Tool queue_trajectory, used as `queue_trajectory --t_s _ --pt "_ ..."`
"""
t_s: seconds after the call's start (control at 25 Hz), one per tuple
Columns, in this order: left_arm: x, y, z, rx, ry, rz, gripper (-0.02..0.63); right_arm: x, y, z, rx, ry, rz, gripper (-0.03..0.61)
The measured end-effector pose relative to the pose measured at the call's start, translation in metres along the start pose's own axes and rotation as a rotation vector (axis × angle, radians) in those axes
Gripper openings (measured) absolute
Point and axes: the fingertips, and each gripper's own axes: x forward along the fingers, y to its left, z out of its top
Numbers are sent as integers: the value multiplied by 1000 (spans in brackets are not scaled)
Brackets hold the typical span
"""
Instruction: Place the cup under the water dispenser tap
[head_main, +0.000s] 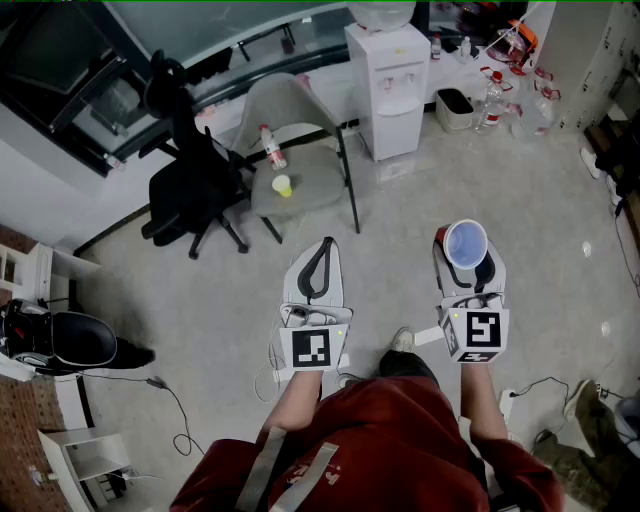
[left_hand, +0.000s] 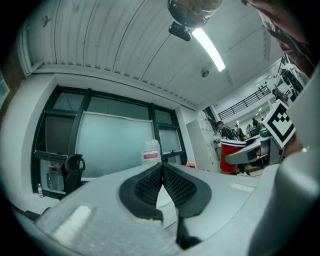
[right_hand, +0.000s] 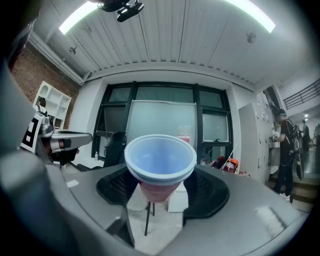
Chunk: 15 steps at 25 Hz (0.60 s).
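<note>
A red cup (head_main: 465, 243) with a pale inside stands upright in my right gripper (head_main: 467, 262), and both pads press on its lower part. The right gripper view shows the cup (right_hand: 160, 162) filling the gap of the right gripper (right_hand: 161, 190). My left gripper (head_main: 322, 250) is beside it, shut and empty, with its pads touching in the left gripper view (left_hand: 161, 170). The white water dispenser (head_main: 388, 85) stands well ahead by the window wall. Both grippers are held over the floor, short of it. In the left gripper view only its bottle (left_hand: 151, 151) shows above the jaws.
A grey chair (head_main: 318, 185) stands between me and the dispenser, with a small yellow cup (head_main: 282, 185) and a bottle (head_main: 271, 147) on its seat. A black office chair (head_main: 190, 190) is to its left. A bin (head_main: 455, 108) and several bottles (head_main: 492, 98) sit right of the dispenser.
</note>
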Motion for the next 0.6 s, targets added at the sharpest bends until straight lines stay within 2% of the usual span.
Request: queue_trajectory --t_s 0.6 --pt "95 -60 -28 2 53 -60 -2 38 -91 -40 69 24 -24 281"
